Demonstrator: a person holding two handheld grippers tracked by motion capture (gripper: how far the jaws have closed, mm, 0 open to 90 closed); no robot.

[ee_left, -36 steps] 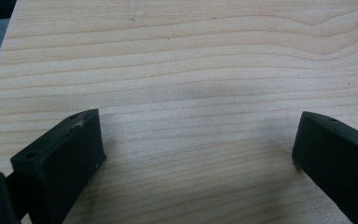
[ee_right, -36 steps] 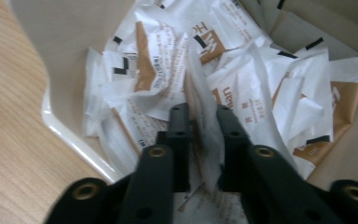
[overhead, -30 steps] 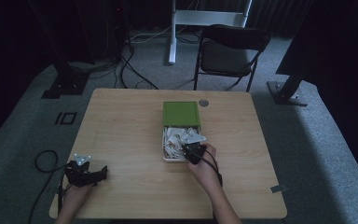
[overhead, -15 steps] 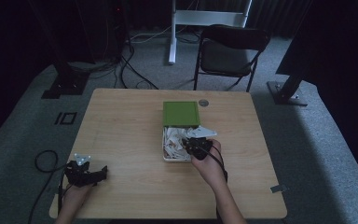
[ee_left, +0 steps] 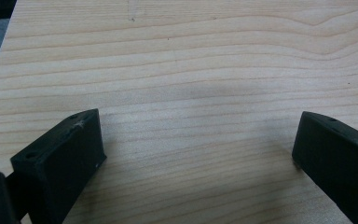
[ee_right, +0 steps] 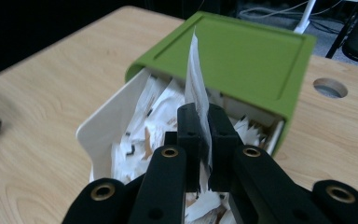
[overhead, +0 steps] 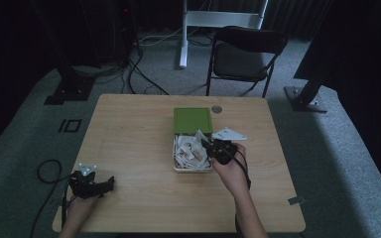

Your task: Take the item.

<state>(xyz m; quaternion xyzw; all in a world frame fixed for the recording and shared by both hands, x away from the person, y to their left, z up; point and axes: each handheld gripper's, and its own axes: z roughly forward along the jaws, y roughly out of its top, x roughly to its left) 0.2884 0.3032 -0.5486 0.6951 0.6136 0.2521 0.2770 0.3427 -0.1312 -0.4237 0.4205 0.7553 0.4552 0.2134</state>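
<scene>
One counter (overhead: 129, 148): rectangular, pale wood-grain laminate, round cable hole near its far edge.
Box (ee_right: 107, 126): white, rectangular, open at its near half, heaped with crumpled white packets (overhead: 188, 151).
Lid (ee_right: 235, 51): matte green, recessed panel, slid over the far half.
Right claw (ee_right: 204, 122): black, pressed on one thin white packet (ee_right: 196, 74), upright above the box.
Left claw (ee_left: 196, 154): blocky, spread wide over bare counter.

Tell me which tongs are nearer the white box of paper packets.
Right. The right tongs sit at the white box, pinching a packet; the left tongs rest open near the table's near-left corner.
</scene>
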